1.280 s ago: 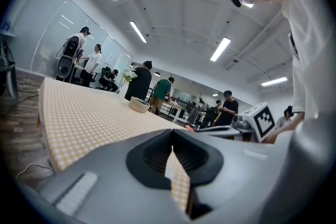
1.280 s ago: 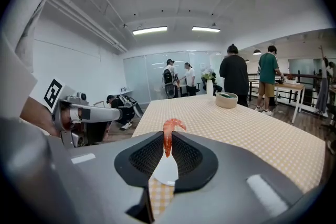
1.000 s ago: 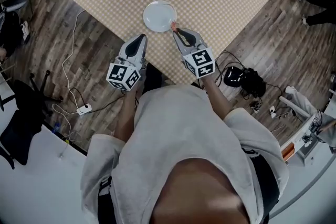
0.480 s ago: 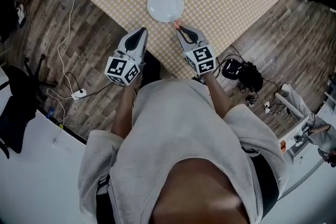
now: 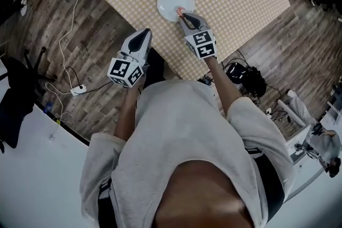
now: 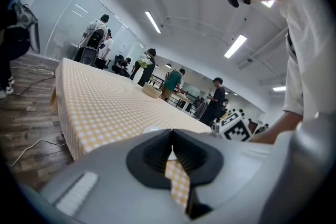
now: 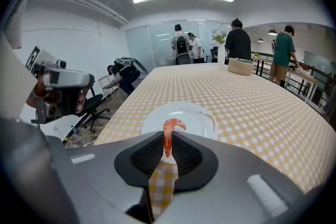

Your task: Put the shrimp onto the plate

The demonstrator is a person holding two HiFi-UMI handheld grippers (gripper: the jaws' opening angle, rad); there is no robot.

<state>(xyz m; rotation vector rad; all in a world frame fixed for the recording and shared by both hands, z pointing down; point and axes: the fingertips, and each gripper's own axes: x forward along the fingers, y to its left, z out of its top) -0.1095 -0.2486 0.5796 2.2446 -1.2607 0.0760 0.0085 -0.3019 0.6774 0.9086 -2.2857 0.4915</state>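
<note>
My right jaws point(image 7: 167, 150) are clamped narrow on the shrimp point(image 7: 168, 132), which stands upright between the pads with its curled pink end poking out above them. In the right gripper view it hangs in front of the near part of the white plate point(image 7: 195, 119), at the centre of the frame, and I cannot tell whether it touches the plate. A second ago, in the head view, my right tips sat just off the plate's lower-right rim with the shrimp at the edge. Now they reach over that rim, and the shrimp shows against the white of the plate's lower right, in the upper middle of the frame. My left jaws point(image 6: 170, 148) are pressed together with nothing between them, and only the checked cloth of the table point(image 6: 105, 105) shows past them. That left gripper has kept its place at the table's near edge, below and left of the plate, well apart from it.
</note>
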